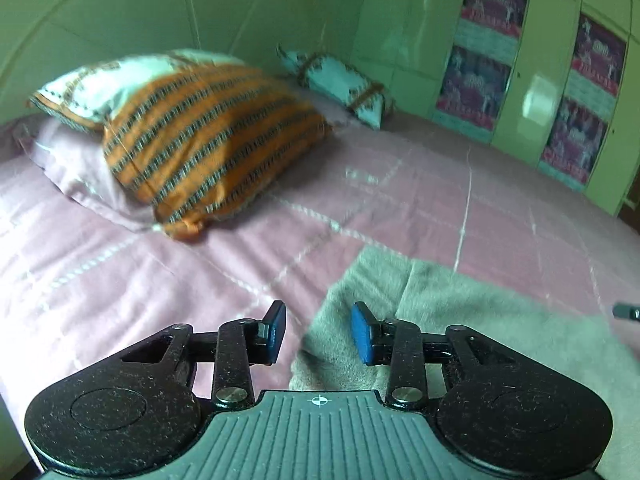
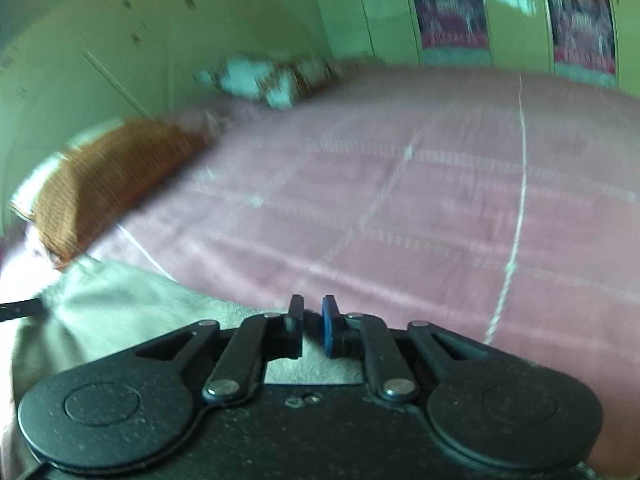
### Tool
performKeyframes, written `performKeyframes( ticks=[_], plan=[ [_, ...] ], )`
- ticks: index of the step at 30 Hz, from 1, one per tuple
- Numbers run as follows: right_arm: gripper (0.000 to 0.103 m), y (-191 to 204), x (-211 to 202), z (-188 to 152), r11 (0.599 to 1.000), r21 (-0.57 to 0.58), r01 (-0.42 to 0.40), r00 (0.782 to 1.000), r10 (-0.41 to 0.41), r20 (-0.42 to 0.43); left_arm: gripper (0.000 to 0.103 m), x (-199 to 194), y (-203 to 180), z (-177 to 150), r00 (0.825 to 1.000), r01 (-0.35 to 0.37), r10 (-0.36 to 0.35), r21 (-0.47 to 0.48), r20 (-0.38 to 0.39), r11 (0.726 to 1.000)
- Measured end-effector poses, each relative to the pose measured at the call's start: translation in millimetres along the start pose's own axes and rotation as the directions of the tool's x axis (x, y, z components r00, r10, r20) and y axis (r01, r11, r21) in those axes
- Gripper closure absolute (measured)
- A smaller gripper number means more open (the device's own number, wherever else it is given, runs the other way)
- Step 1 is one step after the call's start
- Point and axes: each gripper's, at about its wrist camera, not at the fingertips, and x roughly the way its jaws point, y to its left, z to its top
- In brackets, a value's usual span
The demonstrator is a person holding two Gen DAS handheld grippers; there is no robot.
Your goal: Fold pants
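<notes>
Grey-green pants (image 1: 460,320) lie on the pink bedspread (image 1: 200,280), partly folded with an edge running away from me. My left gripper (image 1: 318,330) is open and empty, jaws wide apart just above the pants' left edge. In the right wrist view the pants (image 2: 132,312) lie at lower left and under the tool. My right gripper (image 2: 312,326) has its jaws nearly together with a narrow gap; I cannot tell whether cloth is pinched between them. The view is blurred by motion. The tip of the other gripper shows at the right edge of the left wrist view (image 1: 628,313).
An orange striped pillow (image 1: 208,136) and a white patterned pillow (image 1: 340,84) lie at the bed's head by the green wall. A green wardrobe (image 1: 520,72) with patterned panels stands along the far side. The pink bedspread (image 2: 440,200) stretches ahead of the right gripper.
</notes>
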Motion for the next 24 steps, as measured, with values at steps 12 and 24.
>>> performKeyframes(
  ticks=[12, 24],
  plan=[
    [0.103, 4, 43, -11, 0.996, -0.088, -0.031, 0.991, 0.020, -0.129, 0.058, 71, -32, 13, 0.991, 0.054, -0.041, 0.104, -0.130, 0.993],
    [0.080, 23, -24, -19, 0.989, -0.146, 0.015, 1.000, -0.017, -0.012, 0.081, 8, -38, 9, 0.999, -0.036, 0.030, 0.150, 0.044, 0.988]
  ],
)
